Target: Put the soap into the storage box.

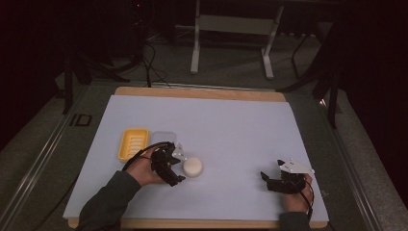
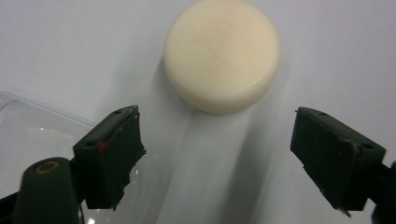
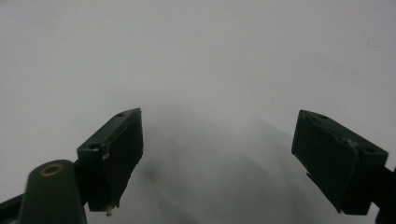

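White surface (image 1: 216, 125) on a wood board, dim room around it. Landmark = round cream soap bar (image 1: 192, 167), lying flat on the surface, left of centre, toward the near edge.

Yellow soap tray (image 1: 133, 143) – up and left of the bar, well apart from it, ridged inside, nothing in it. Clear plastic lid or container (image 1: 162, 136) – between tray and bar, just beside the tray, looks empty; in the left gripper view its clear edge (image 2: 56, 122) sits under the left jaw.

Left claw (image 1: 176, 169) – immediately left of the bar, held by the left hand (image 1: 144, 167), forearm in a dark sleeve coming from the lower left. Jaws released, spread wide, the bar (image 2: 222, 53) ahead of the tips and not between them, no contact.

Right claw (image 1: 266, 178) – far right of the bar, near the surface's front right corner, right hand (image 1: 294, 195) resting low. Jaws released, wide apart over bare white surface (image 3: 210, 56), grasping nothing.
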The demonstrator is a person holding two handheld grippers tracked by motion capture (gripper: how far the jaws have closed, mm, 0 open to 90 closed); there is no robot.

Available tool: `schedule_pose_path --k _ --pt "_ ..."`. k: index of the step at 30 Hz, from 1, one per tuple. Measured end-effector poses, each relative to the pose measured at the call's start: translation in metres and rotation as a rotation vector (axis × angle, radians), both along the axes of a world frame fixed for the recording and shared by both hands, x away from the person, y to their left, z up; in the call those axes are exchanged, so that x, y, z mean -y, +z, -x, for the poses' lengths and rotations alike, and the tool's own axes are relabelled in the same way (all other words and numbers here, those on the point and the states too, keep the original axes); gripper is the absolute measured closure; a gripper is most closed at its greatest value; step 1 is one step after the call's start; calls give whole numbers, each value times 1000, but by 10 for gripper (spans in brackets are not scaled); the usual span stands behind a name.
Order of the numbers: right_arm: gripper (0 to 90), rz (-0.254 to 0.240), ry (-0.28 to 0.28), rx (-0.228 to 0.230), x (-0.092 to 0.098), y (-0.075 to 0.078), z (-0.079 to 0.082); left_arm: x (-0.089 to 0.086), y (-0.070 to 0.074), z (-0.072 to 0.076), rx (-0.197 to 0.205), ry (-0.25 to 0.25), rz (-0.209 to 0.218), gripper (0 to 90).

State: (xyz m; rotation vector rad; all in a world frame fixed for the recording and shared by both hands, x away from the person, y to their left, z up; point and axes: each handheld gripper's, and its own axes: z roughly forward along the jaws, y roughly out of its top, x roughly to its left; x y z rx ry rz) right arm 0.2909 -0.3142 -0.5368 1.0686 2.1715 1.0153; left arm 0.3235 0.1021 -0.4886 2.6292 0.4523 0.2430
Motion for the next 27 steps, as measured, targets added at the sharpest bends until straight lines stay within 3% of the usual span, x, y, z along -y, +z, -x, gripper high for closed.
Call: schedule_pose_path --k 13,27 --pt "165 0 2 -3 0 0 0 12 -3 -10 -41 -10 -40 107" --pt "165 1 6 -4 0 0 -1 22 -7 -21 -87 -11 -52 93"
